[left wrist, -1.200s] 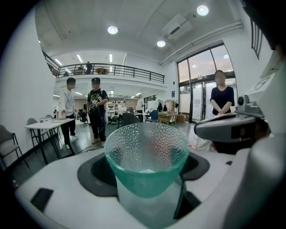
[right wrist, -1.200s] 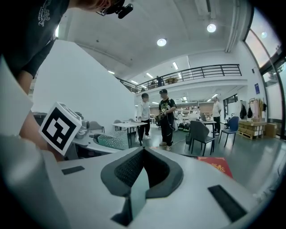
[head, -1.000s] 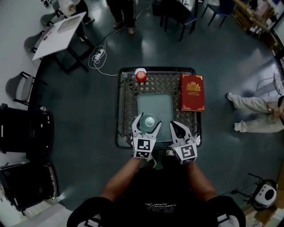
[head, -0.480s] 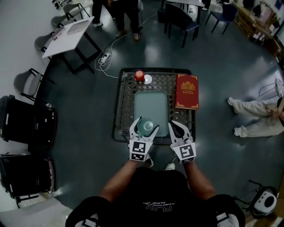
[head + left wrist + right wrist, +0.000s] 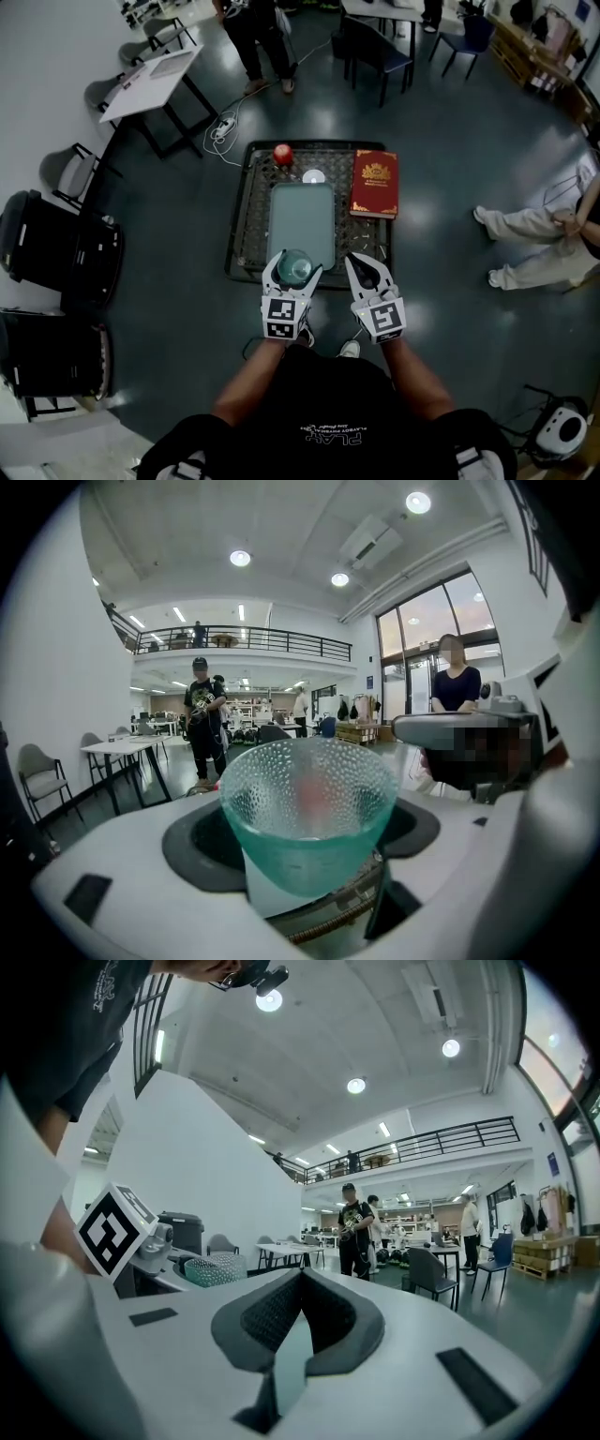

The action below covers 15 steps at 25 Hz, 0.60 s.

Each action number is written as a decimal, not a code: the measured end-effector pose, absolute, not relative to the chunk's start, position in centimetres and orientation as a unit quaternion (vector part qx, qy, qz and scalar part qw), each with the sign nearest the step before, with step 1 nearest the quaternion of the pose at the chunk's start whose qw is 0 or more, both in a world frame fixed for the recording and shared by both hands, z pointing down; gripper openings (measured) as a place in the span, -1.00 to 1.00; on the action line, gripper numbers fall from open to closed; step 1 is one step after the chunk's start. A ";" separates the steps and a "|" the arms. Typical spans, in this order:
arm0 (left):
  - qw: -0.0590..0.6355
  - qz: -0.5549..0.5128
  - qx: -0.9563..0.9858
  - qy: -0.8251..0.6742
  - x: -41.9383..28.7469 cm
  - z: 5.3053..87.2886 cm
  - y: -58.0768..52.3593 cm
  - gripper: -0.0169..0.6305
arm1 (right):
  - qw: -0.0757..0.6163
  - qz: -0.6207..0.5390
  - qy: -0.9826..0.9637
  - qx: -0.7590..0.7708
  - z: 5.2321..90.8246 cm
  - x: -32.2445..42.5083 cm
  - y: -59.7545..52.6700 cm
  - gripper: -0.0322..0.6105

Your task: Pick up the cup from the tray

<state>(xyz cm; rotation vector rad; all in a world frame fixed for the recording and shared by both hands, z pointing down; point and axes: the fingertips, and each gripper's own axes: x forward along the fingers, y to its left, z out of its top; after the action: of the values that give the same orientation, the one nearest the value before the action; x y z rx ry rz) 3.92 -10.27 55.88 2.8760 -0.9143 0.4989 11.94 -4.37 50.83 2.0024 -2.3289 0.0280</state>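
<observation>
Left gripper (image 5: pixel 292 273) is clamped on the cup (image 5: pixel 307 803), a dimpled teal see-through tumbler, upright, gripped low on its wall with the pads on either side. In the head view the cup sits over the near, 6 o'clock end of the tray (image 5: pixel 302 225), and looks lifted clear of it, though the height cannot be read. Right gripper (image 5: pixel 359 265) is closed on nothing, just beside the cup at its 3 o'clock. Risks, as judged: the cup flares upward, so a low pinch could let it tip or slide out if the wrist rolls. It hangs near the table's edge, so a slip would send it to the floor (image 5: pixel 169 281) rather than the tray. A sideways drift of the idle right gripper could knock the rim. Surface: black metal mesh table (image 5: pixel 246 216), pale tray centred on it, red book (image 5: pixel 375 183) at the tray's 3 o'clock, a red round object (image 5: pixel 282 153) and a small white disc (image 5: pixel 312 175) at the 12 o'clock end. Room: open hall with a dark glossy floor, white desk (image 5: pixel 155 80) at 10 o'clock, a standing person (image 5: pixel 253 28) at 12, a seated person's legs (image 5: pixel 525 248) at 3.
</observation>
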 end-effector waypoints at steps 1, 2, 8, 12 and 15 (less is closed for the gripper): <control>0.040 0.162 0.939 -0.300 3.9 55.7 -9.6 0.26 | 0.035 0.007 -0.759 0.650 50.6 11.9 -3.7 -0.88; 0.039 0.160 0.939 -0.302 3.8 55.4 -9.0 0.26 | 0.034 0.006 -0.760 0.649 50.4 11.8 -3.1 -0.88; 0.032 0.160 0.937 -0.309 3.6 55.2 -6.2 0.26 | 0.031 0.002 -0.763 0.646 50.2 11.3 -1.0 -0.88; 0.033 0.160 0.935 -0.315 3.4 55.2 -5.1 0.26 | 0.026 -0.001 -0.765 0.644 49.9 11.2 -0.1 -0.88; 0.028 0.160 0.933 -0.320 3.3 55.0 -4.9 0.26 | 0.023 -0.004 -0.765 0.643 49.8 11.3 0.2 -0.88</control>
<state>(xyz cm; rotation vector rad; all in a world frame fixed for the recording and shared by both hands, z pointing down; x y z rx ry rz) 3.33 -4.94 54.98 2.8812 -0.9878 0.4924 11.29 0.15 49.77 1.9921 -2.3697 -0.0132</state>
